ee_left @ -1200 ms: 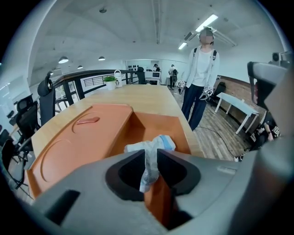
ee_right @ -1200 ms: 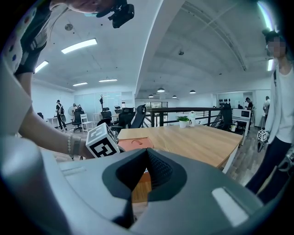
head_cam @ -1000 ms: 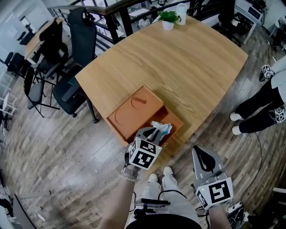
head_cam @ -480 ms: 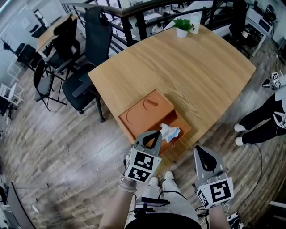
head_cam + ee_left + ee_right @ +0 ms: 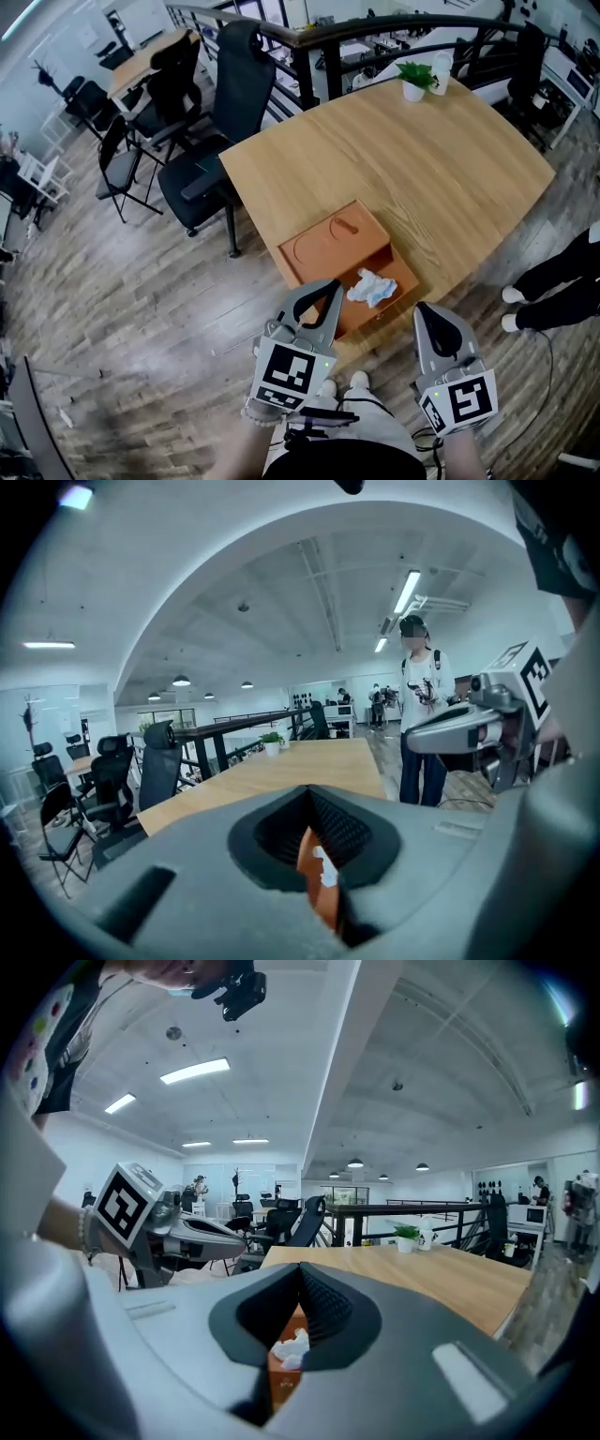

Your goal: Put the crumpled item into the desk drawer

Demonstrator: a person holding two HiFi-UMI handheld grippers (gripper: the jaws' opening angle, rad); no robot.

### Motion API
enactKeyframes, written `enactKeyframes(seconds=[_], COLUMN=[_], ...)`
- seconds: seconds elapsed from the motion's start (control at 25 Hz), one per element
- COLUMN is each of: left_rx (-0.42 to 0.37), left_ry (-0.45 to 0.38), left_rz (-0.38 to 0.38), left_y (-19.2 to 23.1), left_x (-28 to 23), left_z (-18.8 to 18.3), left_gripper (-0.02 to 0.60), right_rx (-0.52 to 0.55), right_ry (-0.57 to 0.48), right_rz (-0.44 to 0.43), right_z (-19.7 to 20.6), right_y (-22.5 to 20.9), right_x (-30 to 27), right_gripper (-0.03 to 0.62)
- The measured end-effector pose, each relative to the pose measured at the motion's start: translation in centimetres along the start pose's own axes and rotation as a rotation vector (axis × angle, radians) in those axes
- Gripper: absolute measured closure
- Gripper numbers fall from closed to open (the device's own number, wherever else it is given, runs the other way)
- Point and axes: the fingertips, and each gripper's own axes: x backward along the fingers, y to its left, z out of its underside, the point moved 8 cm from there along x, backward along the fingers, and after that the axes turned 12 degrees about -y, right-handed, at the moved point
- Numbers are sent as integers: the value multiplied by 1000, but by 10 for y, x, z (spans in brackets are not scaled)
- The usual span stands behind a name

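My left gripper (image 5: pixel 323 289) sits at about 7 o'clock from the open drawer (image 5: pixel 328 248). Its jaws are closed with nothing in them, I think because its job of carrying is done. The crumpled item (image 5: pixel 372 288) lies inside the drawer, in the lower part at about 4 o'clock, where it was meant to go. The drawer sticks out from the edge of the wooden counter (image 5: pixel 431 178) and is not pushed in yet, so closing it may come next. My right gripper (image 5: pixel 433 319) waits at about 5 o'clock from the drawer. Its jaws are closed and empty too, and I guess it is just keeping out of the way. A second ago the left jaws held the crumpled item right over the drawer. Now the item is down in it, and the left gripper has pulled back toward me and lifted up.
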Motion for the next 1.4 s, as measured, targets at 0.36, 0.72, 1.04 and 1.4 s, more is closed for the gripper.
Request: enactKeyframes(seconds=[0.36,0.72,1.04,1.4], left_rx=[-12,-20,-19,-38], left_ry=[-97,-125,-119,-105], left_rz=[-95,-117,-115,-105], left_y=[12,11,13,10], left_x=[47,70,75,67], left_z=[-36,-48,-45,-46], left_gripper=[581,581,583,583], right_rx=[38,59,82,107], right_ry=[-67,-100,-80,-66], right_rz=[-67,-105,-124,-131], right_z=[-30,-45,-45,-42], right_y=[10,20,24,23], right_x=[-10,-10,-16,-20], right_gripper=[591,591,591,591])
